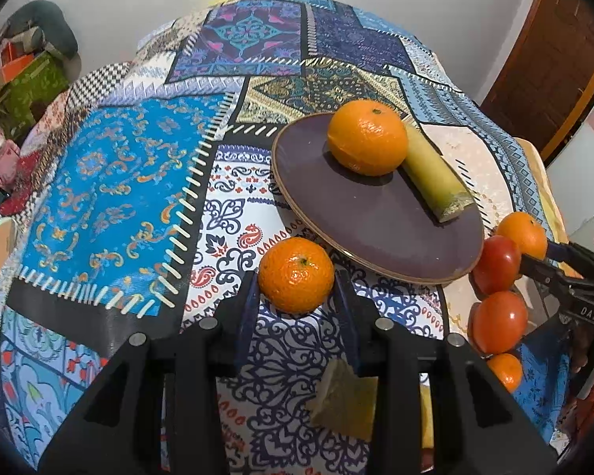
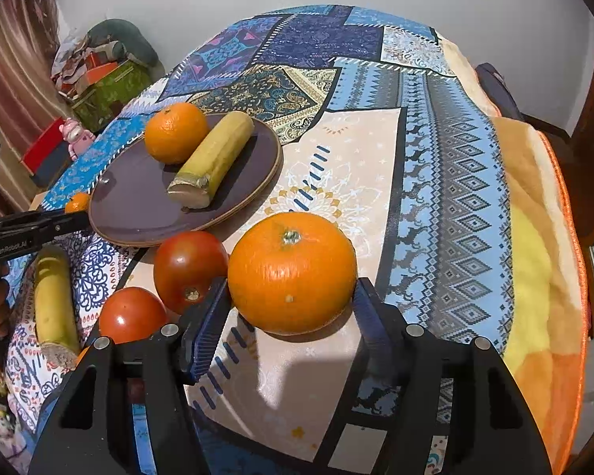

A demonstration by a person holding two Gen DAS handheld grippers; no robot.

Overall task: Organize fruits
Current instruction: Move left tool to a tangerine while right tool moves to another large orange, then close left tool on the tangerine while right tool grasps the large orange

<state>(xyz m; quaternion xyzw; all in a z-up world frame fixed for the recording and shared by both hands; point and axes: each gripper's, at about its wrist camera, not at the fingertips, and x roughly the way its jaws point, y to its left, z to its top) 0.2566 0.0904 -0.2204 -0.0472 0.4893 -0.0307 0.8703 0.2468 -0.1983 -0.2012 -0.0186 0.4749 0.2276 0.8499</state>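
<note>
A dark purple plate (image 1: 380, 229) (image 2: 138, 206) holds an orange (image 1: 367, 136) (image 2: 175, 132) and a yellow-green cane piece (image 1: 435, 174) (image 2: 214, 158). My left gripper (image 1: 297, 281) is open around a small orange (image 1: 296, 275) on the cloth; this orange peeks out beside the plate in the right wrist view (image 2: 77, 202). My right gripper (image 2: 293, 289) is open around a big orange (image 2: 292, 273) (image 1: 522, 233). Two tomatoes (image 2: 188, 269) (image 2: 132, 314) lie left of the big orange.
A second cane piece (image 2: 55, 301) lies on the patchwork tablecloth (image 1: 111, 182) near the left gripper. A small orange fruit (image 1: 505, 372) lies below the tomatoes (image 1: 497, 263). Boxes and a pink toy (image 2: 75, 134) stand beyond the table's left edge.
</note>
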